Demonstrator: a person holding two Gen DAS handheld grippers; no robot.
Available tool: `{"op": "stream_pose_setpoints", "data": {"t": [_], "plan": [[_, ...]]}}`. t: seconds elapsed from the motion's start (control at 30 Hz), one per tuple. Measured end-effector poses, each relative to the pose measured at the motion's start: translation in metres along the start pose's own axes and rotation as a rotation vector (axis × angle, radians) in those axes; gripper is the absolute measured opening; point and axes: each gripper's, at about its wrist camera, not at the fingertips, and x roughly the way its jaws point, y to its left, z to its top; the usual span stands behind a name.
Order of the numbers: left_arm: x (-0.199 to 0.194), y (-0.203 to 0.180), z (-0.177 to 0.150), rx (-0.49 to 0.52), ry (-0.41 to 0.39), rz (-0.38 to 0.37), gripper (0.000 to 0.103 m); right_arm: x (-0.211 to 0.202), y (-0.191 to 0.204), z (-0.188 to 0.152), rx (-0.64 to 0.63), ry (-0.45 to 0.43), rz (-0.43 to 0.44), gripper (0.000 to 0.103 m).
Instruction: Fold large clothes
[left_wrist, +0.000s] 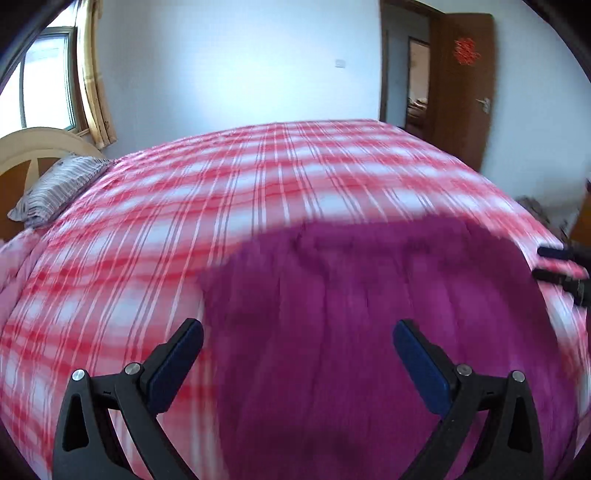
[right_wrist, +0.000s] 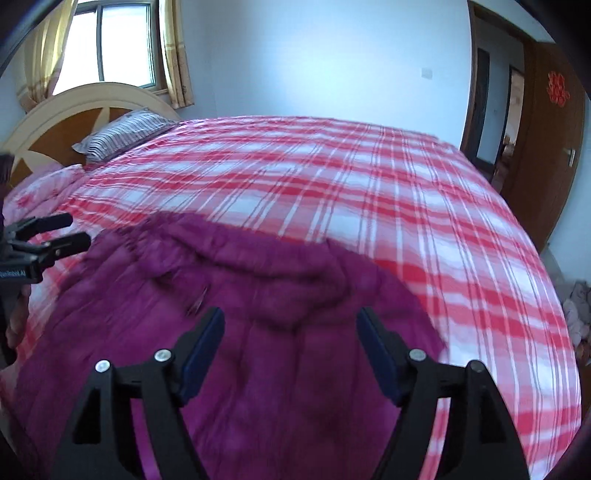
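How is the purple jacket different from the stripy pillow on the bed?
The purple jacket is plain magenta; the pillow has grey and white stripes. The jacket lies spread out at the near edge, just below both grippers; the pillow sits far off by the headboard. The jacket covers far more of the bed. Both rest on the red checked bedspread.

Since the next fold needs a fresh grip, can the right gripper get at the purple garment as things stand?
Probably yes. The right gripper is open, holding nothing, just above the purple garment, which lies flat on the plaid bed. Nothing lies between them; the left gripper is off at the garment's far edge.
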Motion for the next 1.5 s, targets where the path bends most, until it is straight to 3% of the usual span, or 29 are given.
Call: {"op": "stream_pose_setpoints", "data": {"t": [0.23,0.43,0.53,0.6,0.63,0.67,0.7,0.73,0.77,0.8,0.87,0.97,1.2,1.27,1.4,1.5], "plan": [[-0.079,0.005,-0.142,0.034,0.065,0.004,0.102,-0.097,0.009,-0.128,0.046,0.13,-0.021,0.076],[-0.096,0.009,-0.207,-0.02,0.106,0.007,0.102,-0.148,0.025,-0.217,0.125,0.167,-0.065,0.076],[-0.089,0.016,-0.226,-0.072,0.147,-0.01,0.102,-0.159,0.033,-0.243,0.21,0.161,-0.02,0.076],[-0.095,0.012,-0.232,-0.046,0.121,-0.004,0.102,-0.158,0.04,-0.258,0.226,0.177,-0.01,0.074],[-0.095,0.008,-0.233,-0.024,0.121,-0.004,0.1,-0.157,0.042,-0.266,0.233,0.186,-0.027,0.071],[-0.095,0.006,-0.233,-0.021,0.12,-0.017,0.089,-0.153,0.042,-0.273,0.251,0.199,-0.042,0.058],[-0.096,0.005,-0.233,-0.017,0.115,-0.038,0.068,-0.15,0.042,-0.278,0.269,0.205,-0.028,0.039],[-0.098,0.001,-0.234,0.012,0.109,-0.045,0.059,-0.148,0.042,-0.283,0.295,0.206,-0.001,0.034],[-0.101,-0.003,-0.234,0.034,0.106,-0.052,0.034,-0.147,0.044,-0.287,0.312,0.191,0.021,0.02],[-0.105,-0.004,-0.234,0.049,0.115,-0.087,0.014,-0.147,0.046,-0.287,0.31,0.183,0.046,0.012],[-0.119,0.0,-0.23,0.035,0.108,-0.124,0.01,-0.149,0.048,-0.287,0.321,0.167,0.079,0.009],[-0.16,0.007,-0.221,0.037,0.035,-0.192,0.009,-0.169,0.046,-0.281,0.334,0.129,0.108,0.008],[-0.28,0.019,-0.185,0.028,-0.18,-0.385,0.009,-0.281,0.044,-0.262,0.352,-0.081,0.208,0.007],[-0.301,0.019,-0.172,0.027,-0.231,-0.398,0.009,-0.312,0.045,-0.252,0.359,-0.154,0.245,0.007],[-0.298,0.026,-0.147,0.023,-0.267,-0.413,0.009,-0.353,0.043,-0.225,0.356,-0.293,0.275,0.007],[-0.249,0.038,-0.122,-0.012,-0.232,-0.401,0.009,-0.343,0.035,-0.197,0.337,-0.344,0.251,0.007]]}}
